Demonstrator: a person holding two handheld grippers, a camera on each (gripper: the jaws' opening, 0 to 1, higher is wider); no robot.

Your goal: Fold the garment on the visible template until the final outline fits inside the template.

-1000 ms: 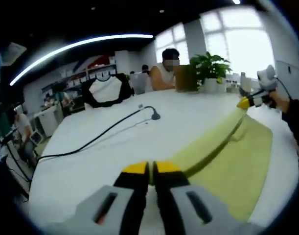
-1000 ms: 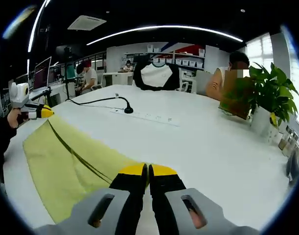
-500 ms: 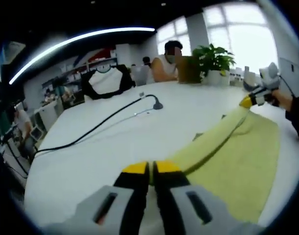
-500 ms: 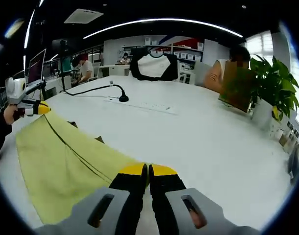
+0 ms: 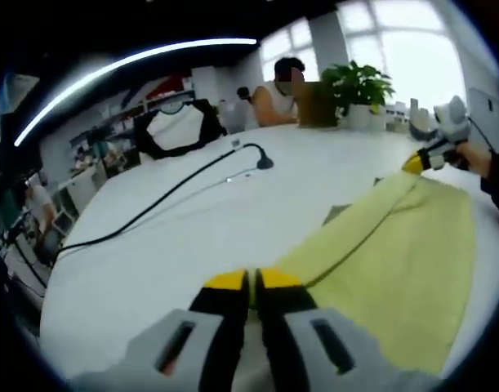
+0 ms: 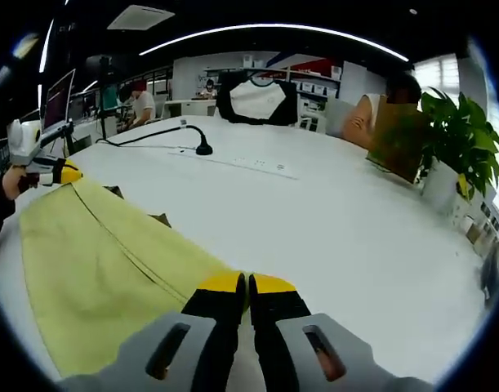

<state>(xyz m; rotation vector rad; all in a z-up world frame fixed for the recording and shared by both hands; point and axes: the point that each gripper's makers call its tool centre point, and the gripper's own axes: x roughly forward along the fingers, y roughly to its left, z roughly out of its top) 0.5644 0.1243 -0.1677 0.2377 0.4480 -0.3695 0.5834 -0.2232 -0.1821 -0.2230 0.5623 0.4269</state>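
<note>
Lowered flatter now, the soft yellow-green garment (image 5: 396, 253) hangs stretched between both grippers' jaws, each clenched on an edge.

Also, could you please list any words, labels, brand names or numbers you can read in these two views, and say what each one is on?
No text is legible in either view.
The red and blue wall panel behind the shelves shows colour shapes, but any lettering is too blurred to read.
The yellow garment, held by both tongs, the left tongs and the right tongs, shows no print or label.
</note>
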